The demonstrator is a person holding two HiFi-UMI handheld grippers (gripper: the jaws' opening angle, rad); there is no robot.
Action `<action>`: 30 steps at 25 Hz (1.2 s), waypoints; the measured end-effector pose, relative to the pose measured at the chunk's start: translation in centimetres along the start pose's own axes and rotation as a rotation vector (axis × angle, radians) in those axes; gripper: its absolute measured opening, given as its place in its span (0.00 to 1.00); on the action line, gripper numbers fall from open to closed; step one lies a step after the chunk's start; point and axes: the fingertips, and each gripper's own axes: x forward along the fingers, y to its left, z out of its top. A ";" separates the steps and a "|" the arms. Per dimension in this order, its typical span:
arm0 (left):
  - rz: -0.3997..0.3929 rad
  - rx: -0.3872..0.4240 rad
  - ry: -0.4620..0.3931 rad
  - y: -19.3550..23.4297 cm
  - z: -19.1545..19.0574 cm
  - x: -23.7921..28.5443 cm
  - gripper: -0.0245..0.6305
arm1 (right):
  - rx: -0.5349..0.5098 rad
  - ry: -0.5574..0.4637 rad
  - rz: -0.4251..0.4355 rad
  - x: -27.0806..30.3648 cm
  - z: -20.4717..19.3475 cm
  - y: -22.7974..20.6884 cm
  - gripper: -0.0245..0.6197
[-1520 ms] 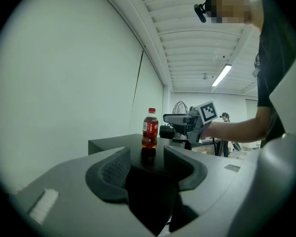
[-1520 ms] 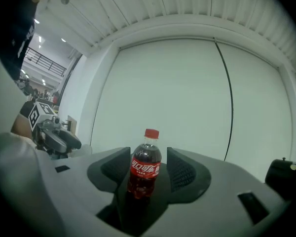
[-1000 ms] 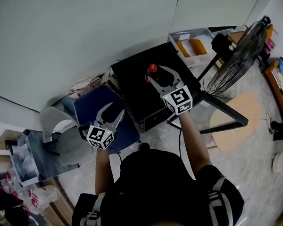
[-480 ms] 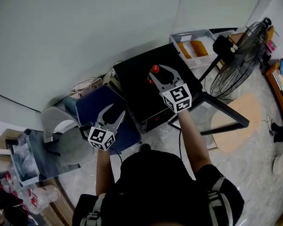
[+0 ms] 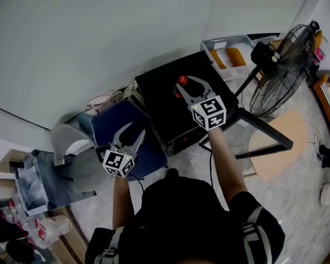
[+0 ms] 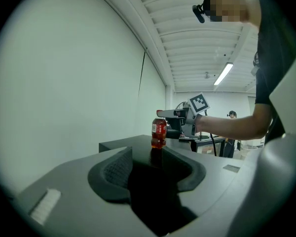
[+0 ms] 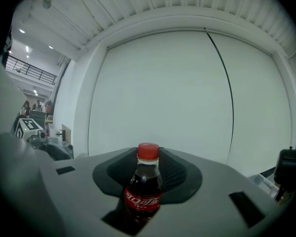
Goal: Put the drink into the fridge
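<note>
A small cola bottle [image 5: 181, 81] with a red cap and red label stands upright on top of the black fridge [image 5: 159, 92]. My right gripper [image 5: 187, 84] reaches level across the fridge top. Its jaws have just been closing, and the pads now lie against the bottle's [image 7: 144, 191] sides. In the left gripper view the bottle [image 6: 159, 132] shows ahead with the right gripper [image 6: 177, 122] around it. My left gripper [image 5: 131, 130] hangs open over a dark blue seat. Its jaws have closed a little, with nothing between them.
The dark blue seat [image 5: 124, 117] stands left of the fridge. At the back right a white tray [image 5: 231, 54] holds orange items. A standing fan [image 5: 283, 65] is at the right, and a round wooden board [image 5: 275, 147] lies on the floor. The wall runs close behind the fridge.
The right jaws have narrowed around the bottle, which still stands on the fridge. Neither hand has shifted noticeably. The left gripper stays over the blue seat.
</note>
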 end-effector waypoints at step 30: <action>0.013 0.040 0.006 -5.7 1.0 -0.9 0.32 | -0.012 -0.023 0.002 -5.3 1.1 -1.5 0.24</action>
